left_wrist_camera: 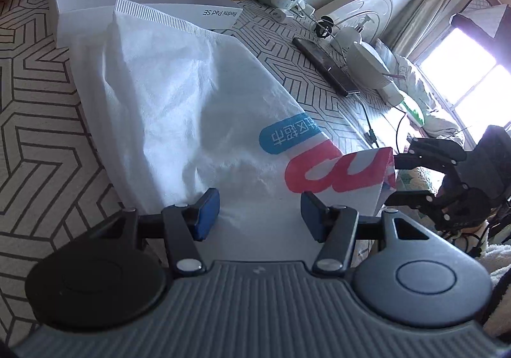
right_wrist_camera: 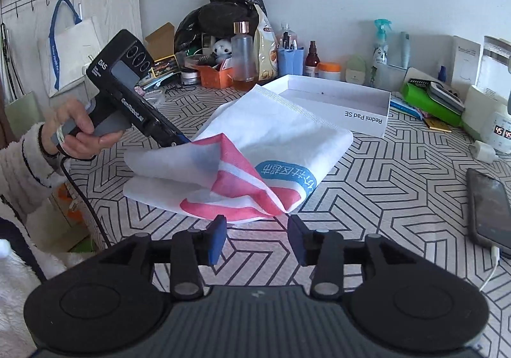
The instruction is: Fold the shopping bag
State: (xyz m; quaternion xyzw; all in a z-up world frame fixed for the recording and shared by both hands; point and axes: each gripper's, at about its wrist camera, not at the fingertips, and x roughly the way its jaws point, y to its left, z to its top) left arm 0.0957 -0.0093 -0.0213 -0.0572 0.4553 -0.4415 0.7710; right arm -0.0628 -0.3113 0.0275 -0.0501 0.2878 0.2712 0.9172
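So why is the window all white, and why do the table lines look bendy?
Left wrist view: the sunlit window is overexposed, washing out what's outside. Right wrist view: the fisheye lens curves the patterned grey tablecloth lines and darkens the picture's corners.

"Redmi Pad SE" is printed in dark letters on the side wall of the open white box (right_wrist_camera: 364, 117), seen upside down in both views (left_wrist_camera: 220, 13). On the shopping bag (right_wrist_camera: 281, 147), white Chinese characters are set in a blue rounded label (right_wrist_camera: 287, 177), among them 社区超市; large red letters beside it (left_wrist_camera: 332, 166) cannot be read whole. "DAS" is marked on the black body of the left gripper (right_wrist_camera: 183, 139). Red digits "45" are shown twice on the white appliance's display (right_wrist_camera: 503, 133) at the far right.
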